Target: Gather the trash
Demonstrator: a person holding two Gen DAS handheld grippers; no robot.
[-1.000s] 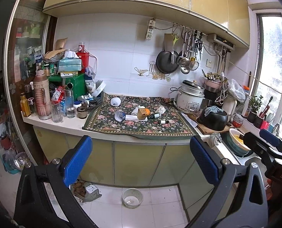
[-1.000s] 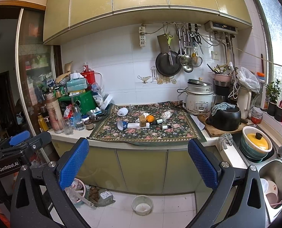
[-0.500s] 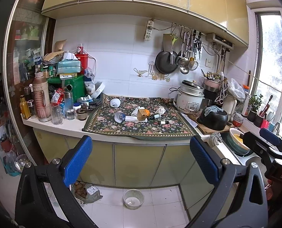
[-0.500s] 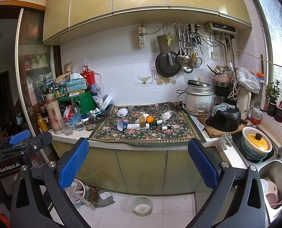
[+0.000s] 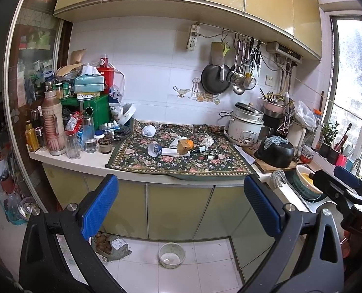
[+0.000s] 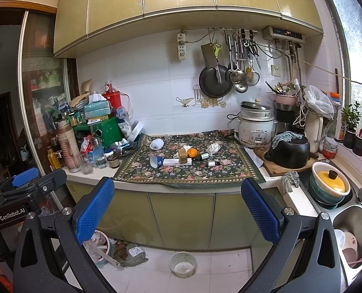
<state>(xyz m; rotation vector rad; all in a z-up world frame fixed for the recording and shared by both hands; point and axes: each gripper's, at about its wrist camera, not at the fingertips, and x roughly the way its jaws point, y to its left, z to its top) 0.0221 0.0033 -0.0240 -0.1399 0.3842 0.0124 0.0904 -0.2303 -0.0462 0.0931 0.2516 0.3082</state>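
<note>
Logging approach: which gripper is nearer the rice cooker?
Right, marginally. The right gripper faces the rice cooker from its front-left; the left gripper stands farther left.

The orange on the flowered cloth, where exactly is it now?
The orange lies near the middle of the flowered cloth on the counter, right beside the small brown box, with a dark bottle to its right.
</note>
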